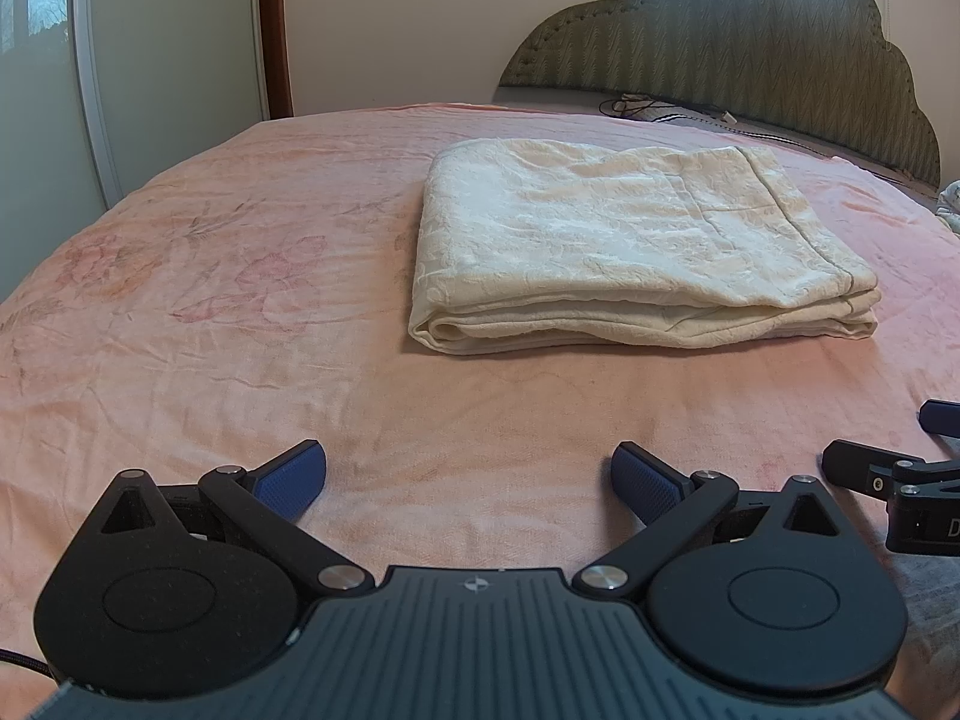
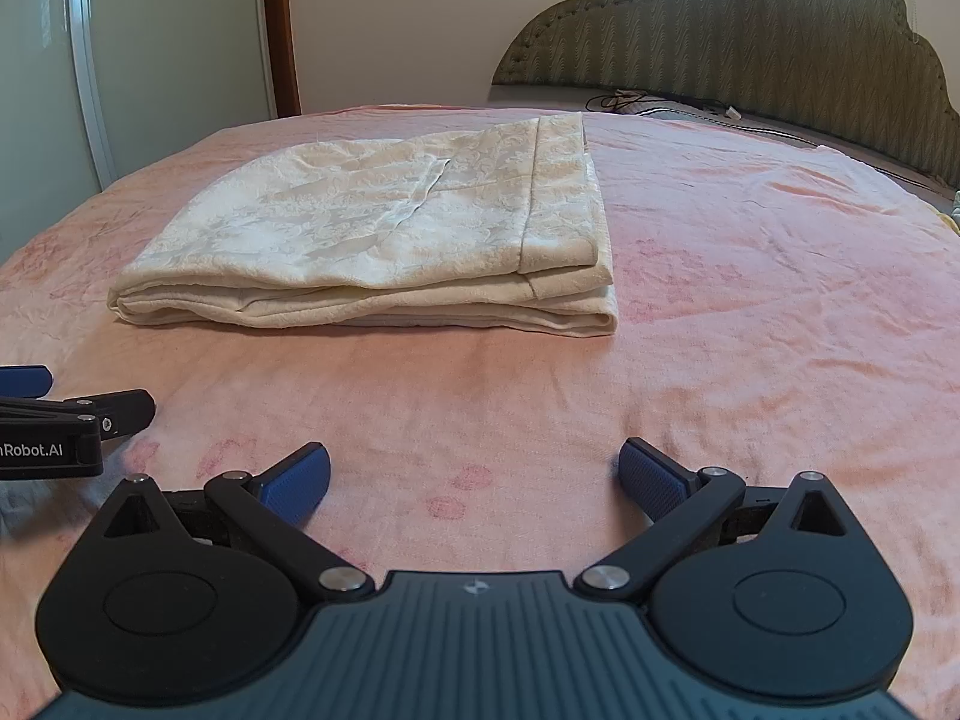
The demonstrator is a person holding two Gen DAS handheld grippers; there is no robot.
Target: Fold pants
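Note:
Cream patterned pants lie folded in a flat, layered rectangle on the pink bed sheet; they also show in the right wrist view. My left gripper is open and empty, low over the sheet, well short of the pants' near edge. My right gripper is open and empty too, likewise short of the pants. Each gripper shows at the edge of the other's view: the right gripper and the left gripper.
A padded olive headboard stands at the far end with cables on the bed by it. A wardrobe with a sliding door is at the left. Pale cloth lies at the far right edge.

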